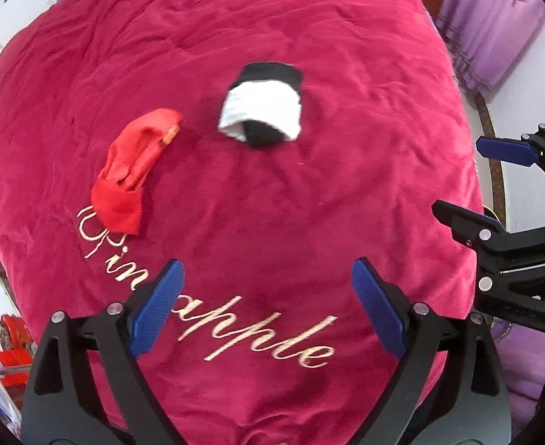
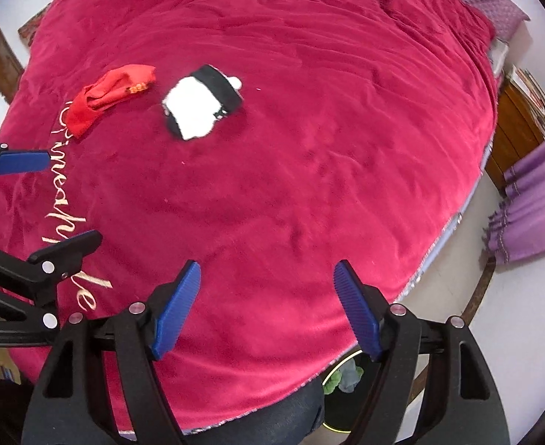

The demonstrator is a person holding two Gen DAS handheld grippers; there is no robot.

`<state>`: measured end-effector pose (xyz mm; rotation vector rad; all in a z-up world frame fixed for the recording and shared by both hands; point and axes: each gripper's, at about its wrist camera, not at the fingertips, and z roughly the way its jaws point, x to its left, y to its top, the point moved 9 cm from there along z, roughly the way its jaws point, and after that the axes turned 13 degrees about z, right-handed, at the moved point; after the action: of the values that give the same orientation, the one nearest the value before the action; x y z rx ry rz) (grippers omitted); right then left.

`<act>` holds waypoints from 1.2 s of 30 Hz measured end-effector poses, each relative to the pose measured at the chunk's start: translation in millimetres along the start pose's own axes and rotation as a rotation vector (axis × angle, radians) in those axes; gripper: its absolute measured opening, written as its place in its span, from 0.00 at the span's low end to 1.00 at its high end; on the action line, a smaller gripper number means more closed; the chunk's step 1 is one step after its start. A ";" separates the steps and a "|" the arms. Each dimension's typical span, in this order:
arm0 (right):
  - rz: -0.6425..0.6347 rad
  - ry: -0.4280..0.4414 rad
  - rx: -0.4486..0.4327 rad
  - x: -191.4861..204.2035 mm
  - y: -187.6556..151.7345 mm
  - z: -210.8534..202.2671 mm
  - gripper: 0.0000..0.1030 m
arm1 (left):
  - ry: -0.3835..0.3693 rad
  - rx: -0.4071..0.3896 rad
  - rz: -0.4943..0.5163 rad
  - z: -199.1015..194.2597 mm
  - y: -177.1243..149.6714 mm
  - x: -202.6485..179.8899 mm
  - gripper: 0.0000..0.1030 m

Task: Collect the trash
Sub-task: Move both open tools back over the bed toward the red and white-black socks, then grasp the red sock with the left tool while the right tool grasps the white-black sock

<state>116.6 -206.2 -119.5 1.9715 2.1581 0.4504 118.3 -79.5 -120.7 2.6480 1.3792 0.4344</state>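
A crumpled red cloth piece (image 1: 128,174) lies on the crimson bedspread (image 1: 272,204), left of a black-and-white rolled cloth item (image 1: 263,105). Both also show in the right wrist view: the red piece (image 2: 105,92) and the black-and-white item (image 2: 202,102). My left gripper (image 1: 268,278) is open and empty, hovering above the bedspread short of both items. My right gripper (image 2: 267,280) is open and empty, above the bed's near part. The right gripper also shows at the right edge of the left wrist view (image 1: 495,185).
The bedspread carries gold embroidered lettering (image 1: 205,296). A dark bin with green contents (image 2: 343,382) stands on the floor below the bed edge. Purple curtains (image 2: 535,204) hang at right, a wooden cabinet (image 2: 517,126) beyond. Red boxes (image 1: 5,348) sit at lower left.
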 end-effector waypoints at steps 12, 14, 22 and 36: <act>-0.085 0.012 0.006 41.5 30.7 12.0 0.72 | 0.001 0.016 -0.086 13.0 -9.4 46.6 0.87; -0.098 0.011 0.011 47.1 34.4 16.0 0.72 | -0.001 0.020 -0.097 17.3 -9.4 54.2 0.87; -0.131 0.013 0.026 68.3 52.1 33.0 0.73 | -0.003 0.041 -0.128 31.9 -12.1 79.7 0.87; -0.152 0.012 0.048 85.4 80.6 61.9 0.77 | 0.012 0.077 -0.143 73.8 9.6 121.8 0.92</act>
<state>204.1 -109.5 -144.1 1.8146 2.3254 0.3900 214.6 16.1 -164.8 2.5866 1.6072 0.3889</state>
